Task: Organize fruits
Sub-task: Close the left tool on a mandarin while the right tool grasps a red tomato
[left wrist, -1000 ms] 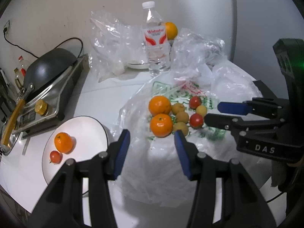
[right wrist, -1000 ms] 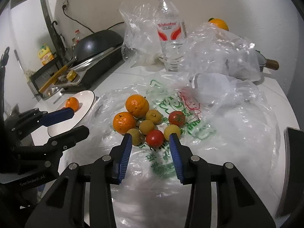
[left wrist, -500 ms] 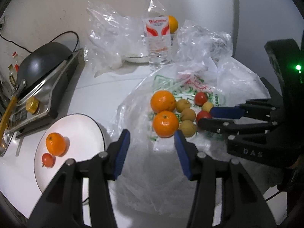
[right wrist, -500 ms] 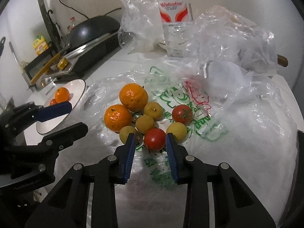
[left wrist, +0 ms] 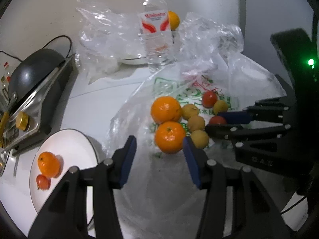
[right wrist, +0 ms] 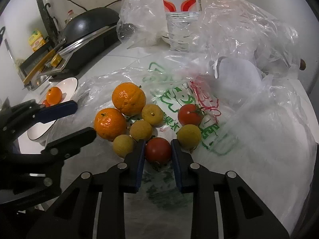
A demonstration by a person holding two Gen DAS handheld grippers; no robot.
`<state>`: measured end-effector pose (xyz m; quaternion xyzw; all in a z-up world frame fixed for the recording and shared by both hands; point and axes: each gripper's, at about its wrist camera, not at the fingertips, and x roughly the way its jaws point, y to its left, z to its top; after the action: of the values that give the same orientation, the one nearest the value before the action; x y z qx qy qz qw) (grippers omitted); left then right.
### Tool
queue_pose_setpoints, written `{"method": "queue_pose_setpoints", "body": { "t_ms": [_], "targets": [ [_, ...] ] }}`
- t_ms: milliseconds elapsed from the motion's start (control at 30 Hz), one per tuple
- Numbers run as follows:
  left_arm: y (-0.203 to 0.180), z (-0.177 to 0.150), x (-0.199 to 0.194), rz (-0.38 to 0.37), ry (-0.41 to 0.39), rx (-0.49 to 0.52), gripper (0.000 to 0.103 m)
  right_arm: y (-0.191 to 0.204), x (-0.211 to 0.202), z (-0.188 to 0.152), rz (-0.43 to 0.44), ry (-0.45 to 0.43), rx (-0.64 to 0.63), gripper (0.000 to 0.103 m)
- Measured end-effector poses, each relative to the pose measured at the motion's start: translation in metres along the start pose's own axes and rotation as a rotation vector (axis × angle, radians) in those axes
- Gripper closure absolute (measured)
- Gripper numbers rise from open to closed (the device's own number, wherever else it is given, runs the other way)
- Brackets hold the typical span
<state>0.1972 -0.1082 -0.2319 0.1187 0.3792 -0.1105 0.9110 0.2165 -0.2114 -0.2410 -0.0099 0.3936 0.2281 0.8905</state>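
Fruit lies on a clear plastic bag [right wrist: 235, 155]: two oranges [right wrist: 110, 123] [right wrist: 128, 98], several small yellow fruits [right wrist: 141, 129] and two red tomatoes. My right gripper [right wrist: 157, 149] has its blue pads on both sides of the near tomato [right wrist: 158, 149], closed to its width and seemingly touching it. My left gripper [left wrist: 159, 149] is open, just short of the near orange [left wrist: 169, 136]. A white plate [left wrist: 65, 149] at the left holds one orange [left wrist: 48, 164] and one tomato [left wrist: 42, 181].
A water bottle [left wrist: 156, 29] stands at the back with an orange [left wrist: 173, 20] behind it. Crumpled clear bags [right wrist: 249, 31] lie around it. A black pan on a cooker [left wrist: 30, 83] is at the left.
Both grippers moved forward toward the fruit. The right jaws narrowed around the near red tomato. The left gripper came up close to the near orange.
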Motion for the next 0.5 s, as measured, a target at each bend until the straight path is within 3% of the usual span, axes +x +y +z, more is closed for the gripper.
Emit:
{"method": "queue_pose_setpoints", "body": {
  "t_ms": [233,500],
  "targets": [
    [-0.006,0.003,0.017,0.004,0.037,0.037,0.053,-0.007,-0.006,0.000,0.008,-0.018,0.009,0.076],
    [-0.010,0.009,0.024,-0.006,0.027,0.048,0.053,-0.012,-0.012,-0.001,0.021,-0.032,0.018,0.076]
  ]
}}
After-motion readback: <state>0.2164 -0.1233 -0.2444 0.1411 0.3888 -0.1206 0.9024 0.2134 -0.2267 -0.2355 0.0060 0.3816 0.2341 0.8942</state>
